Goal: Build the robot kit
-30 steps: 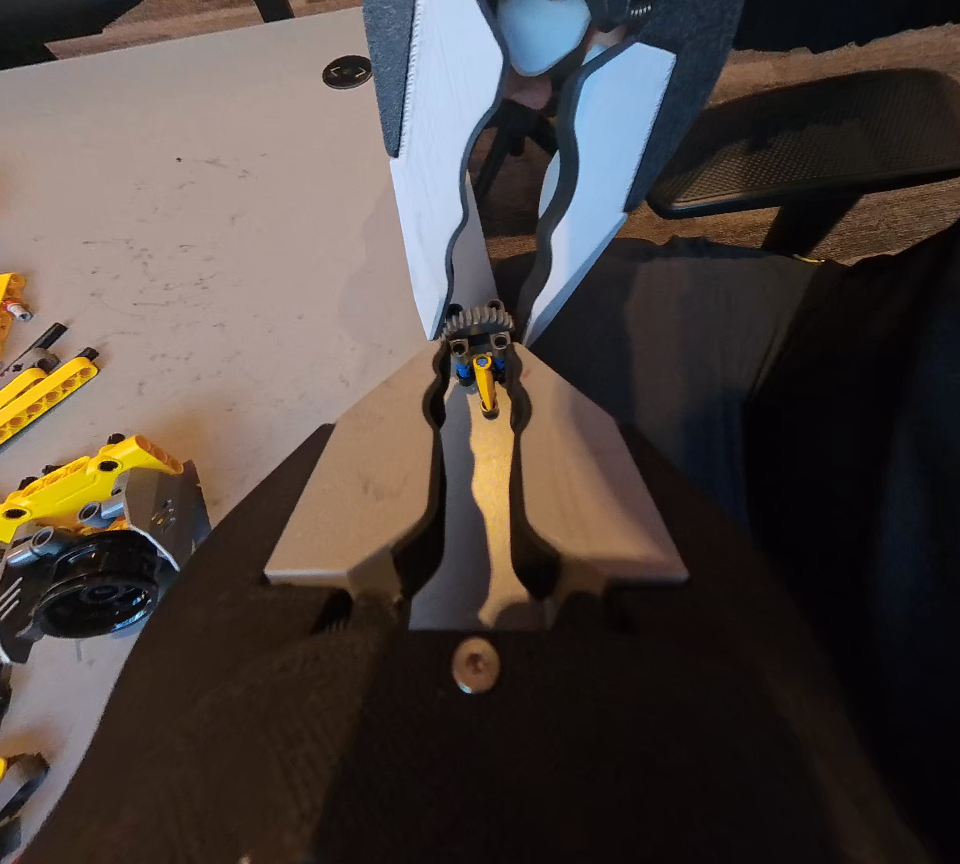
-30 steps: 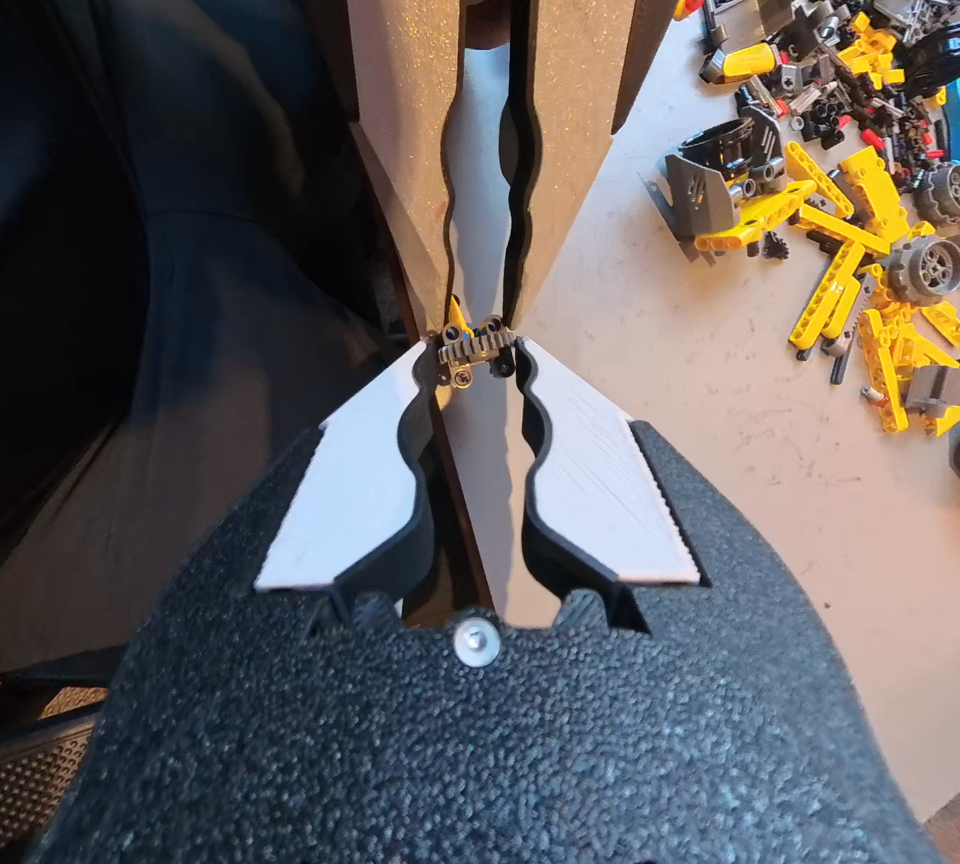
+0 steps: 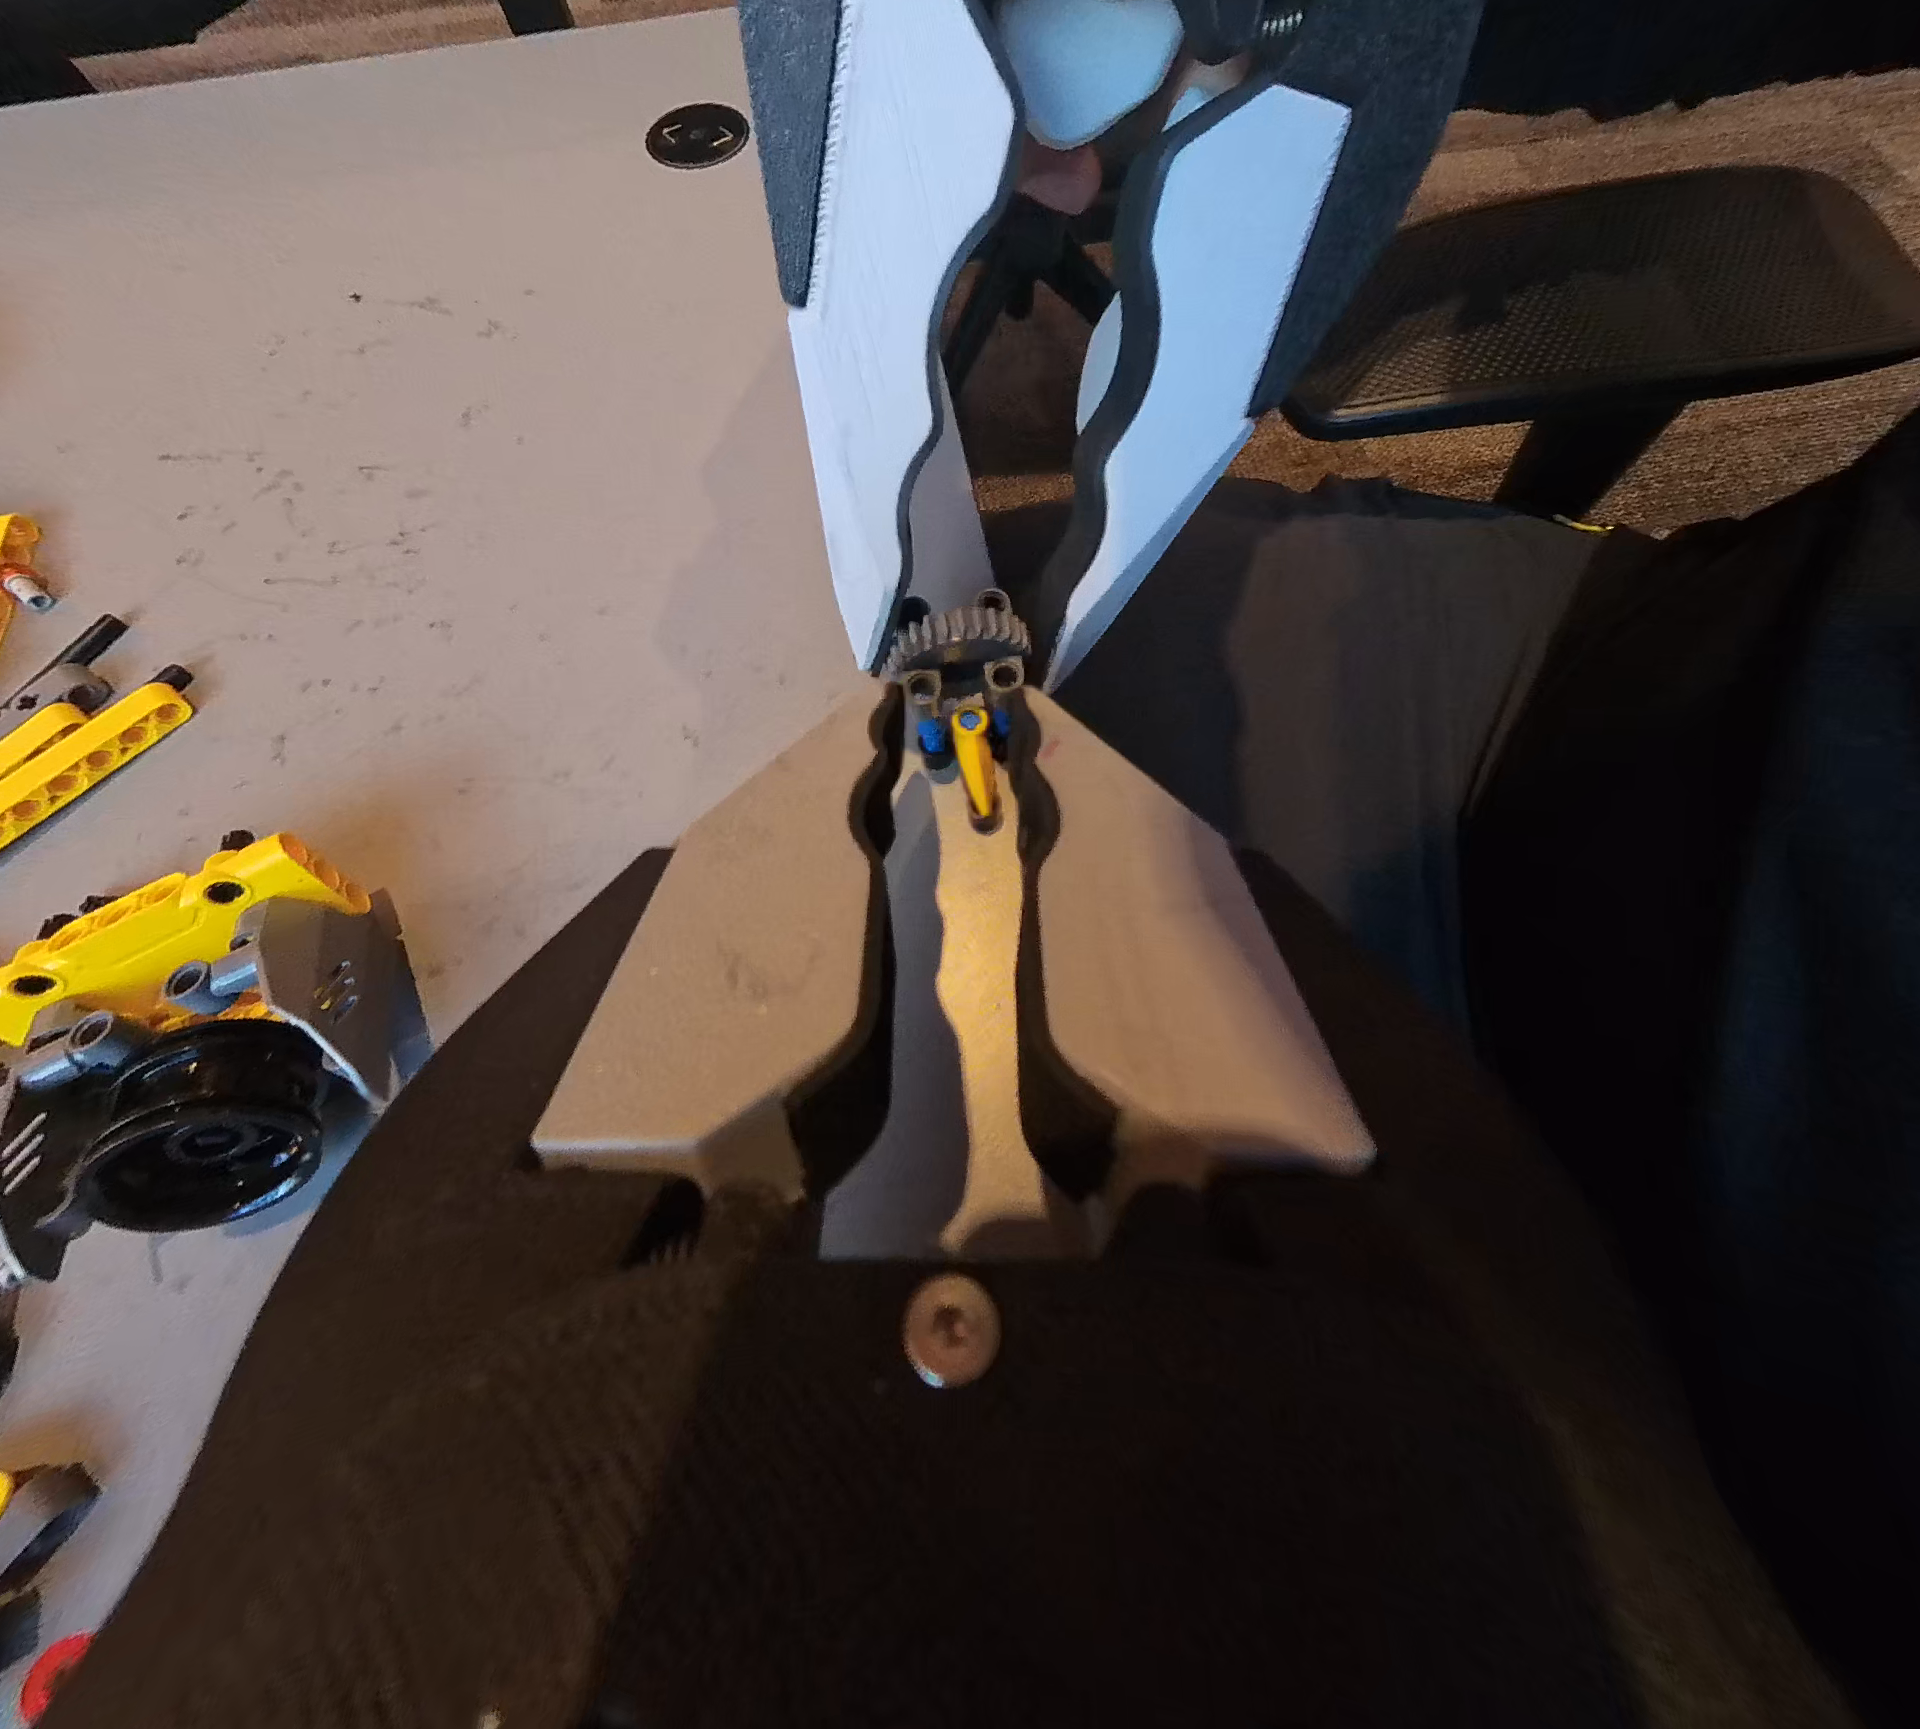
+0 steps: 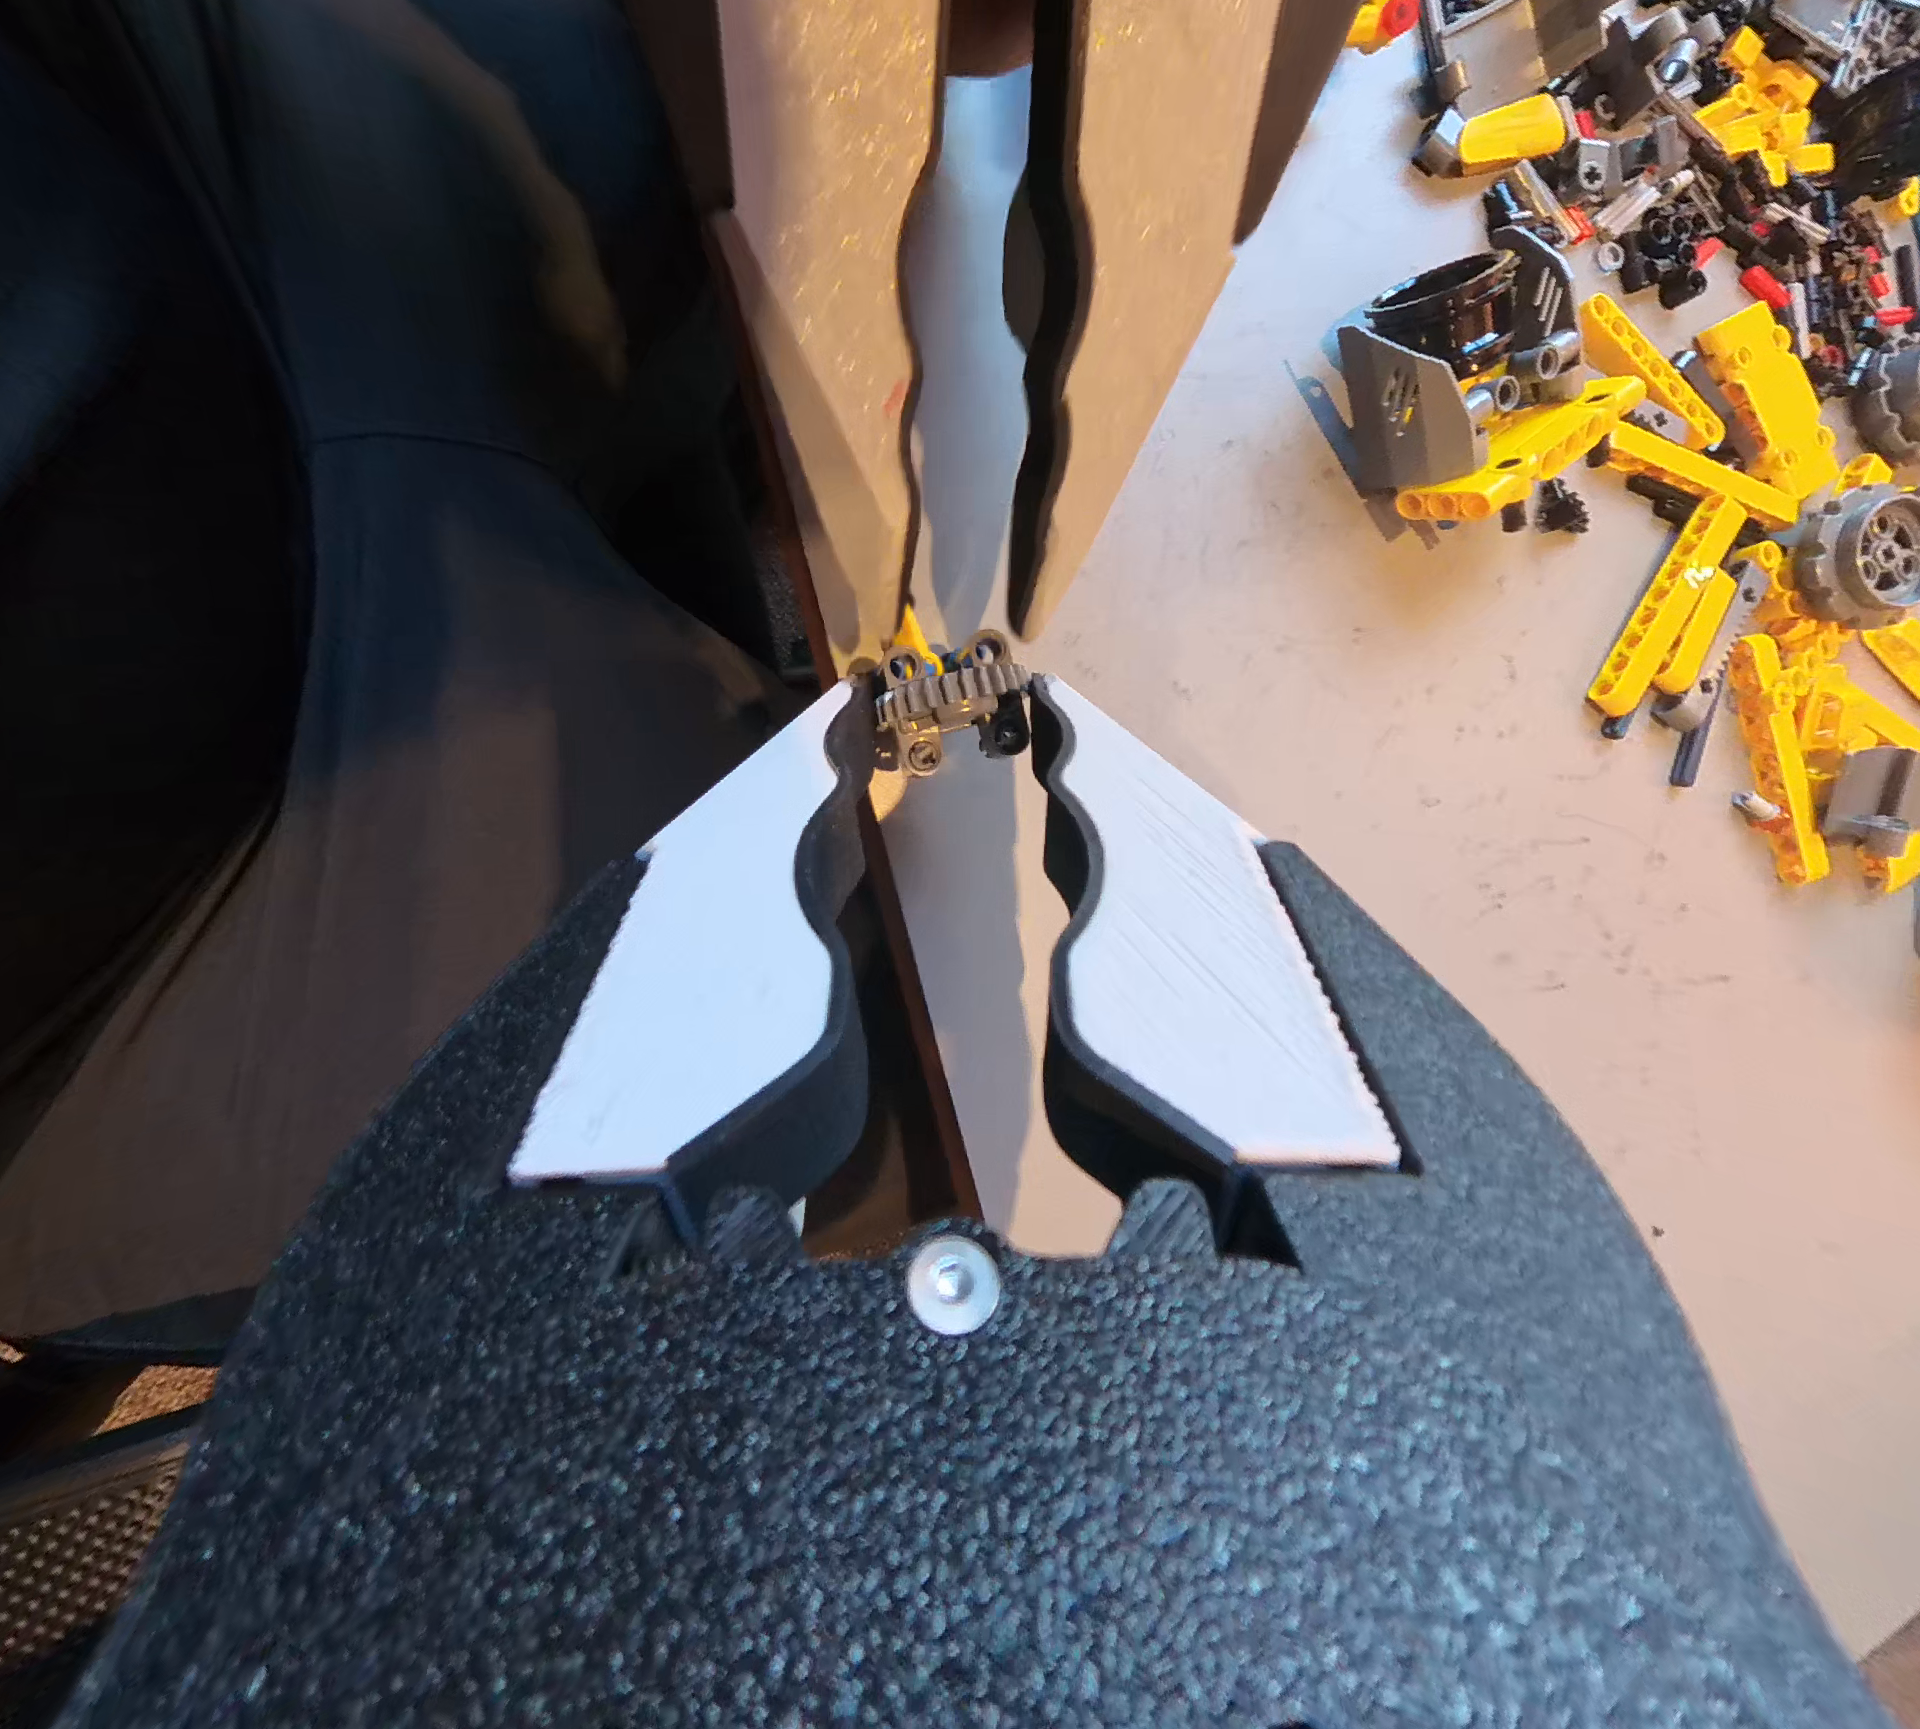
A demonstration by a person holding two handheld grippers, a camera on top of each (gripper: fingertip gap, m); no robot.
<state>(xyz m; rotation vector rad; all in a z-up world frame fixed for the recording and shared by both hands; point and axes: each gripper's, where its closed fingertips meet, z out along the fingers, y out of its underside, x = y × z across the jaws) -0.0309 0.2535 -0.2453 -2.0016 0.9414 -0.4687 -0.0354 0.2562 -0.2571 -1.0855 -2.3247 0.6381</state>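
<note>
Pale, scuffed tabletop (image 3: 395, 391) fills the background beside a dark-clothed lap. Only the right wrist view shows the big heap of yellow, grey and black building pieces (image 4: 1704, 245). Tip to tip over the table edge, left gripper (image 3: 961, 734) and right gripper (image 4: 951, 713) both pinch one small grey-geared assembly with one yellow pin (image 3: 961, 682).
</note>
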